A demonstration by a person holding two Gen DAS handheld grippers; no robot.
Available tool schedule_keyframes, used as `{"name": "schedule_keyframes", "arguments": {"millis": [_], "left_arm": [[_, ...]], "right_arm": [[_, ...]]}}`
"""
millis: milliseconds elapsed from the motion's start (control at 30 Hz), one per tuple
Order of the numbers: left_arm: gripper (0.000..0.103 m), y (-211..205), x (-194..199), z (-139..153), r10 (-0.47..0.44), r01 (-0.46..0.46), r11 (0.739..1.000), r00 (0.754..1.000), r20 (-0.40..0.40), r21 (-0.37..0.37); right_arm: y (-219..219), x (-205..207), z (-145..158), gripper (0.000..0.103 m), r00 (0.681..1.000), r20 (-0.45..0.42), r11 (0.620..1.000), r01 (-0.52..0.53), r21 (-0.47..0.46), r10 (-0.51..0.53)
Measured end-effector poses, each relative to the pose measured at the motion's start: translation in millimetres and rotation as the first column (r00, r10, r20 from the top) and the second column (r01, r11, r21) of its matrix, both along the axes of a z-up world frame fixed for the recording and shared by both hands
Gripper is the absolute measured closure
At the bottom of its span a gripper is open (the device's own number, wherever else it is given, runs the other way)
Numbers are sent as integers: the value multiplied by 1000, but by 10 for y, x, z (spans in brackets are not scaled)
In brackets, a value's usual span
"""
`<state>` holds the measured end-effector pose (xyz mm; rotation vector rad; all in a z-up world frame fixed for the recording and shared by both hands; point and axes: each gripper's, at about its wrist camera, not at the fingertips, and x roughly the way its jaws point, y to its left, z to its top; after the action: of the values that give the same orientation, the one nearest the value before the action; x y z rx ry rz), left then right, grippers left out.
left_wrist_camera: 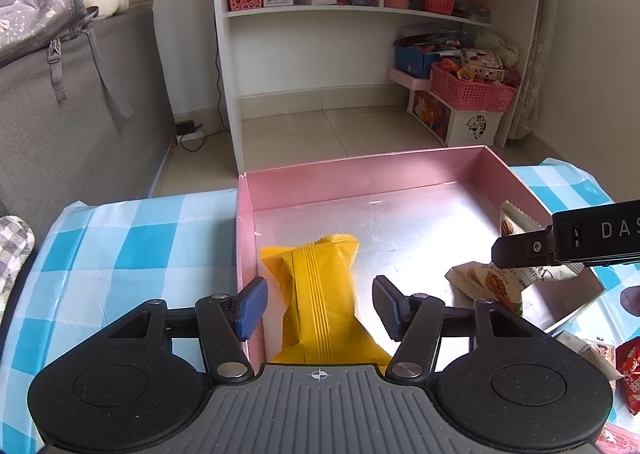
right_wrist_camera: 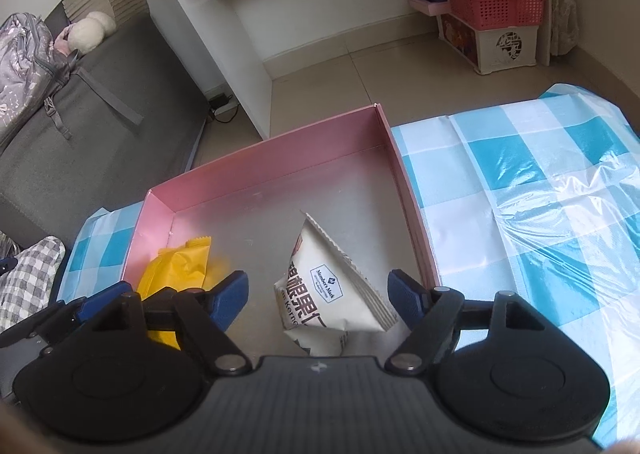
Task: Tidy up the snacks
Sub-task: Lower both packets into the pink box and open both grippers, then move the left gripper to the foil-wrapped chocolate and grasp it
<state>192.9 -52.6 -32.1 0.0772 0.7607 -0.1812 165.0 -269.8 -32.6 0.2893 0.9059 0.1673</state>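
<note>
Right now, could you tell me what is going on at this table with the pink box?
A person is sorting snacks into the pink box with a gripper in each hand. The left gripper stands open around a yellow packet lying in the box's near left corner. The right gripper is open around a white packet that sits in the box toward its right wall. Neither packet is pinched, so both look released. More packets wait on the checked cloth.
</note>
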Motion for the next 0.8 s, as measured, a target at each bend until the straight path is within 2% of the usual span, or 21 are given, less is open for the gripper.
{"name": "schedule_keyframes", "arguments": {"millis": [200, 533, 800], "left_arm": [[22, 42, -253, 241, -6, 6, 1000, 1000, 12, 2], [14, 352, -793, 490, 7, -7, 1000, 1000, -31, -6], [10, 637, -1149, 447, 8, -10, 999, 998, -57, -37]], "right_arm": [[-15, -174, 187, 20, 1000, 15, 1000, -2, -22, 2], [65, -573, 395, 12, 1000, 20, 999, -18, -30, 18], [259, -942, 405, 5, 996, 30, 994, -85, -66, 87]]}}
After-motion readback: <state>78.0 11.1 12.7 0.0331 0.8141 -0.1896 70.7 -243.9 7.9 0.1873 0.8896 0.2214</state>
